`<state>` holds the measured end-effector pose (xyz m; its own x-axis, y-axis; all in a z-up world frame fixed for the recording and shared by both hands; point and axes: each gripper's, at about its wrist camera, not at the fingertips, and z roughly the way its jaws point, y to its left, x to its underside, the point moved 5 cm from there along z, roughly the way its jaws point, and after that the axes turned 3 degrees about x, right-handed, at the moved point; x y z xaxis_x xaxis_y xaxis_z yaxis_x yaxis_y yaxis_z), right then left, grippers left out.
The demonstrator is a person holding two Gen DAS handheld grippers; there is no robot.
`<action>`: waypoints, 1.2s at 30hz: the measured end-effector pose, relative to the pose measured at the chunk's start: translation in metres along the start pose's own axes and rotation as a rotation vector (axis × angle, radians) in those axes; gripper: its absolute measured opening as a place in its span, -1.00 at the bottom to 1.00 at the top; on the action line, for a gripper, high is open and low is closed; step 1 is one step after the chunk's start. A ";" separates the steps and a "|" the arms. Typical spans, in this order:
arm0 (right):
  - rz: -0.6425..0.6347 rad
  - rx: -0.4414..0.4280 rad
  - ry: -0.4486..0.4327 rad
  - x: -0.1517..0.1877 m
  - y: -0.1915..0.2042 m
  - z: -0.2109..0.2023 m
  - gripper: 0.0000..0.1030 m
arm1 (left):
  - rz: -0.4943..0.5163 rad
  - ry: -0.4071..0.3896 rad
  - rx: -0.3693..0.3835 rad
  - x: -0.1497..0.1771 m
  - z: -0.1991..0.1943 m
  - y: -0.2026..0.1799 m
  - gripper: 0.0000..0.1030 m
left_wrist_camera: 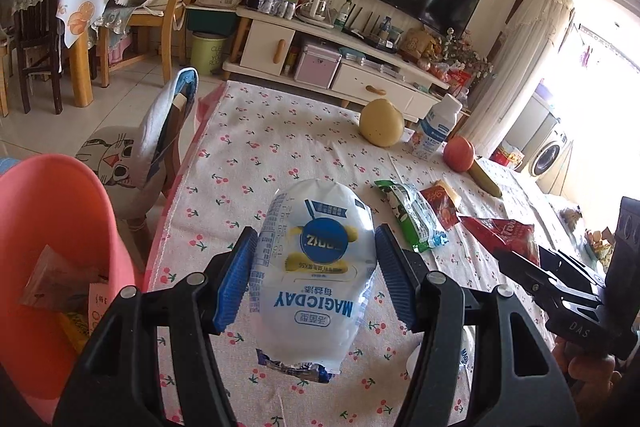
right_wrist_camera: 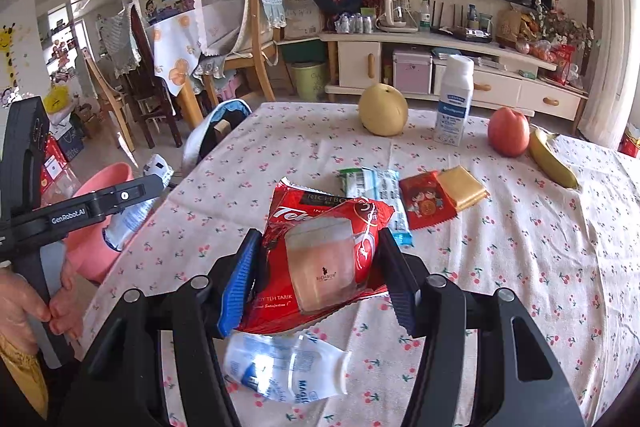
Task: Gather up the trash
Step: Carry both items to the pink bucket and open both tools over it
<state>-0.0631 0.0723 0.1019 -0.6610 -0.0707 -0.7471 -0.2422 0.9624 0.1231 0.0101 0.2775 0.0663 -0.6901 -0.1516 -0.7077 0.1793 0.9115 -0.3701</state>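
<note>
Cherry-print cloth covers the table (right_wrist_camera: 520, 267) I am working over, with a TV cabinet (right_wrist_camera: 440, 67) and a dark screen behind it. Everything below I place against that table.

Off its left edge sits a pink bin (left_wrist_camera: 52, 227) with scraps of paper already inside. At the far end of the table stand a yellow pear (right_wrist_camera: 383, 110), a white bottle (right_wrist_camera: 454, 99), a red apple (right_wrist_camera: 509, 131) and a banana (right_wrist_camera: 554, 159), all well apart from the litter.

My left gripper (left_wrist_camera: 316, 267) holds a white MAGICDAY pouch (left_wrist_camera: 316, 279) at a middling width, both pads pressed on its sides, lifted above the cloth near the table's left edge.

My right gripper (right_wrist_camera: 316, 271) is clamped at a similar width on a red tea packet (right_wrist_camera: 324, 259), raised over the middle of the table.

Lying on the cloth toward the table's centre are a green-and-white wrapper (right_wrist_camera: 376, 187) and, just beside it, a red-and-gold wrapper (right_wrist_camera: 440, 195).

Nearest me on the table, below the red packet, lies a crumpled white pouch (right_wrist_camera: 288, 367).
</note>
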 end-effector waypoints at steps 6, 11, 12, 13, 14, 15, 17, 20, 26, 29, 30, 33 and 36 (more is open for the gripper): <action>-0.065 -0.100 -0.022 -0.017 0.064 0.003 0.15 | -0.074 -0.067 -0.036 -0.013 -0.024 0.033 0.20; -0.114 -0.205 -0.022 -0.031 0.125 0.012 0.16 | -0.167 -0.139 -0.128 -0.024 -0.050 0.080 0.20; -0.126 -0.225 -0.019 -0.033 0.136 0.015 0.16 | -0.196 -0.152 -0.147 -0.026 -0.055 0.092 0.20; -0.138 -0.246 -0.015 -0.035 0.149 0.018 0.16 | -0.224 -0.164 -0.165 -0.027 -0.060 0.104 0.20; -0.150 -0.265 -0.012 -0.037 0.161 0.021 0.16 | -0.249 -0.174 -0.186 -0.028 -0.065 0.115 0.20; -0.161 -0.282 -0.009 -0.038 0.173 0.024 0.16 | -0.275 -0.185 -0.214 -0.030 -0.070 0.127 0.20; -0.183 -0.315 -0.002 -0.040 0.197 0.030 0.16 | -0.329 -0.203 -0.248 -0.031 -0.079 0.149 0.20; -0.221 -0.351 0.008 -0.041 0.230 0.039 0.16 | -0.416 -0.227 -0.284 -0.028 -0.091 0.180 0.20; -0.298 -0.380 0.057 -0.033 0.278 0.071 0.20 | -0.520 -0.245 -0.308 -0.022 -0.102 0.213 0.21; -0.317 -0.335 0.091 -0.023 0.285 0.090 0.35 | -0.552 -0.241 -0.338 -0.020 -0.099 0.223 0.58; -0.311 -0.325 0.085 -0.022 0.283 0.091 0.38 | -0.562 -0.246 -0.348 -0.019 -0.100 0.226 0.61; -0.271 -0.296 0.052 -0.022 0.266 0.085 0.72 | -0.567 -0.266 -0.370 -0.018 -0.103 0.228 0.72; -0.254 -0.254 0.046 -0.022 0.246 0.081 0.74 | -0.549 -0.314 -0.391 -0.020 -0.108 0.225 0.74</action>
<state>-0.0505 0.3314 0.0955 -0.5870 -0.3164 -0.7452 -0.5676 0.8172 0.1002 -0.0113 0.5271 0.0622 -0.3652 -0.6732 -0.6430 -0.4365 0.7339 -0.5205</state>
